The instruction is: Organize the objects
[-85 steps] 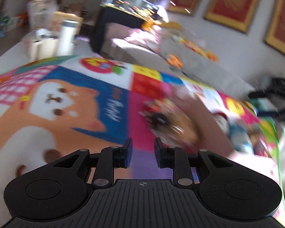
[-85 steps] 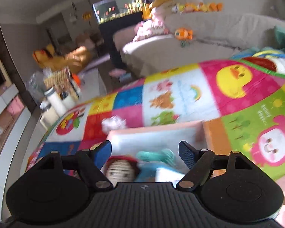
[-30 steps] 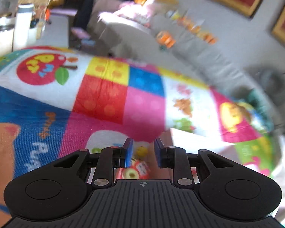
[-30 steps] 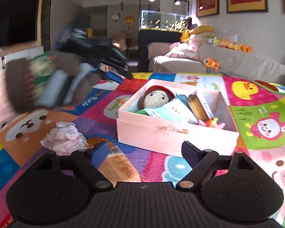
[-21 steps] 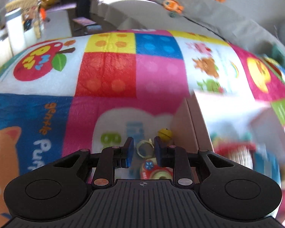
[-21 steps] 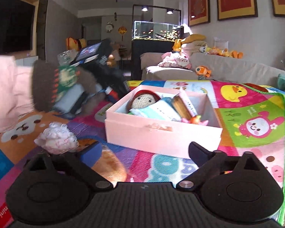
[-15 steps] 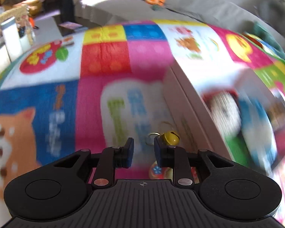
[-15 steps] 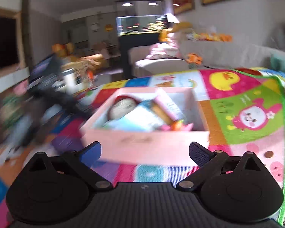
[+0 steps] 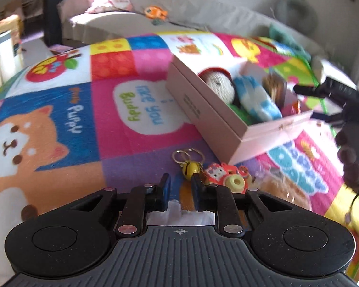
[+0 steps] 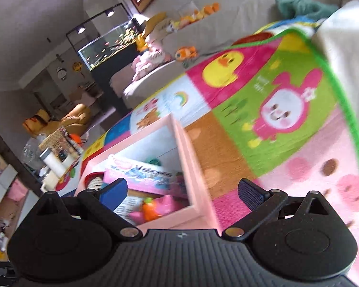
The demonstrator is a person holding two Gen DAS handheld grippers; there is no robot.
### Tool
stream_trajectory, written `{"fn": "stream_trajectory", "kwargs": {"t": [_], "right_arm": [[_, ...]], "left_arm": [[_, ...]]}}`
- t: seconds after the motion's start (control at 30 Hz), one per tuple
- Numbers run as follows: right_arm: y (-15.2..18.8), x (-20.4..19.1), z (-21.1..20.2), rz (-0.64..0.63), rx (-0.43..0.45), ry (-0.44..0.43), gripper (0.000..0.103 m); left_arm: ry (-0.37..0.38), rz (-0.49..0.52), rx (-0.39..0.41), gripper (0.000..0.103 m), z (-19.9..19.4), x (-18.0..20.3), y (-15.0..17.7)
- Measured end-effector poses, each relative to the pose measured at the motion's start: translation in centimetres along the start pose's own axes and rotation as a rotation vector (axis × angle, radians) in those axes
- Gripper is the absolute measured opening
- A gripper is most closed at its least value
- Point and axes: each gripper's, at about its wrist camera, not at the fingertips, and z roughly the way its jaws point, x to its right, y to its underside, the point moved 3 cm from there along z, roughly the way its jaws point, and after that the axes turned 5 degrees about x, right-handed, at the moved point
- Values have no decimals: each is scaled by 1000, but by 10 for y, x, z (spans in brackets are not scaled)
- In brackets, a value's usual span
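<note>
Left gripper (image 9: 180,186) shut, empty | right gripper (image 10: 183,195) just spread wide over pink cardboard box (image 9: 217,129) | yellow-bell keyring charm (image 9: 191,167) now on mat beside box, unpacked.

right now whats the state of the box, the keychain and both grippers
pink box: open, no lid on, filled with toys
keychain: lying on the mat outside the box, not gripped
left gripper: shut, nothing between the pads
right gripper: open wide, over the box corner
</note>
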Motion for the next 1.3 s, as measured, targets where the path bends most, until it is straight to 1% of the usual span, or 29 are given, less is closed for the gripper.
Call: {"fn": "stream_trajectory", "kwargs": {"t": [0.07,0.1,0.17,0.2,0.27,0.3,0.33,0.4,0.43,0.47,0.5,0.53,0.6,0.63,0.67,0.73,0.77,0.8,0.83,0.87,0.93,1.03,1.1,1.13,1.2,1.23,1.3], "right_arm": [[4,-12,5,7,-22,-42,100],[7,-21,8,4,-26,-48,103],[11,-35,12,-34,-16,-25,103],[13,-40,14,-47,-27,-51,103],[16,-44,14,-40,-71,-148,103],[17,-46,8,-44,-72,-165,103],[18,-49,0,-75,-53,-151,103],[23,-61,-21,-207,-11,-134,103],[30,-69,-33,-285,-10,-141,103],[38,-76,-43,-358,-27,-157,103],[49,-83,-51,-423,-57,-183,103],[62,-90,-58,-481,-95,-213,103],[91,-104,-65,-609,-175,-257,103],[105,-110,-67,-677,-192,-252,103],[118,-114,-67,-746,-190,-231,103],[131,-118,-63,-851,-144,-157,103],[132,-118,-60,-873,-108,-97,103],[130,-117,-56,-888,-66,-33,103],[128,-116,-52,-894,-41,13,103],[124,-113,-49,-872,-52,12,103],[120,-109,-46,-796,-91,-14,103],[128,-105,-44,-767,-135,-36,103],[138,-102,-44,-758,-172,-43,103],[143,-102,-44,-755,-195,-46,103],[144,-101,-50,-758,-191,-41,103],[144,-99,-50,-735,-213,-49,103],[139,-88,-48,-631,-259,-76,103]], "left_arm": [[4,-35,16,21,-5,-4,-2],[0,-42,24,21,-6,-5,-4],[6,-45,35,21,-9,-3,-6],[15,-47,37,21,-11,-1,-6],[22,-47,45,21,-16,5,-5],[13,-38,58,21,-23,10,-5],[13,-15,74,21,-30,18,-4],[46,46,95,21,-47,34,3],[59,73,97,23,-55,42,9],[56,98,95,24,-61,48,16],[38,116,84,26,-63,52,22],[6,133,64,26,-64,53,27],[-96,159,34,26,-62,49,37],[-129,155,27,25,-63,45,40],[-136,131,17,25,-65,40,43],[-102,65,5,25,-68,32,48],[-81,27,-4,25,-69,28,51],[-71,1,-15,25,-66,25,54],[-69,-21,-29,25,-62,22,58],[-61,-46,-4,26,-62,19,60],[-47,-103,18,26,-55,15,56],[-59,-168,54,26,-31,7,41],[-88,-188,76,26,-11,-1,27],[-122,-202,97,26,-4,-8,20],[-198,-218,139,25,3,-24,8],[-225,-224,143,25,4,-32,3],[-239,-234,146,25,-3,-43,0]]}}
